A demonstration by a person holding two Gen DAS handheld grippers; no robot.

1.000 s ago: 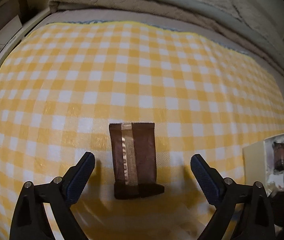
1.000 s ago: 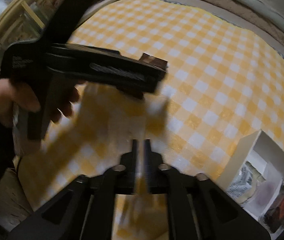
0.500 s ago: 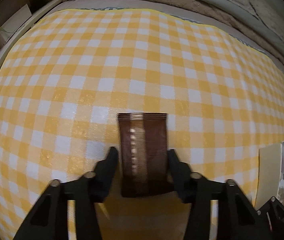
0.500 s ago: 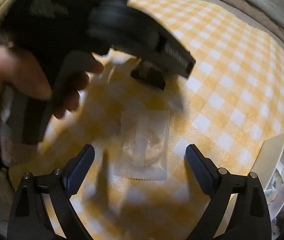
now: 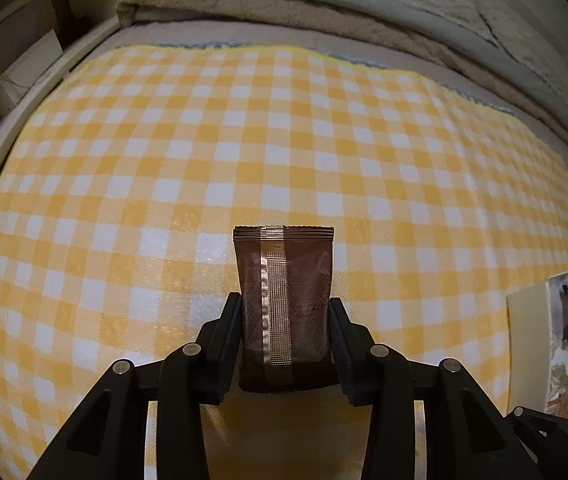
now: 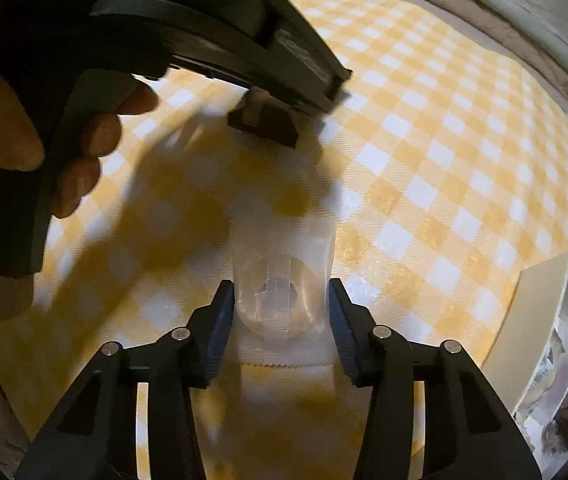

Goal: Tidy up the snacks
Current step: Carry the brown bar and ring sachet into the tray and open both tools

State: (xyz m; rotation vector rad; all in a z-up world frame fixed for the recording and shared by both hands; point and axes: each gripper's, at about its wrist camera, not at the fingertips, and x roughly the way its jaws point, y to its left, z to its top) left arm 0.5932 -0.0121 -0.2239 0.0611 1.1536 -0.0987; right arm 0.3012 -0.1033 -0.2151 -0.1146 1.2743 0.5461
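Observation:
My left gripper [image 5: 285,320] is shut on a brown foil snack packet [image 5: 284,300] with a gold seam strip, holding it by its sides over the yellow checked cloth [image 5: 244,140]. My right gripper [image 6: 282,304] is shut on a clear plastic snack packet [image 6: 282,272] with a pale round snack inside. In the right wrist view the left gripper's body [image 6: 204,28] and the hand holding it fill the upper left, with the brown packet's lower end [image 6: 264,120] showing below it.
A white box [image 5: 556,340] holding several wrapped snacks sits at the right edge of the cloth; it also shows in the right wrist view [image 6: 556,360]. Folded beige and grey blankets [image 5: 344,4] lie beyond the cloth's far edge. Cardboard boxes [image 5: 12,60] stand at far left.
My left gripper closed on the brown packet and lifted it. My right gripper opened, moved over the clear packet and closed on it.

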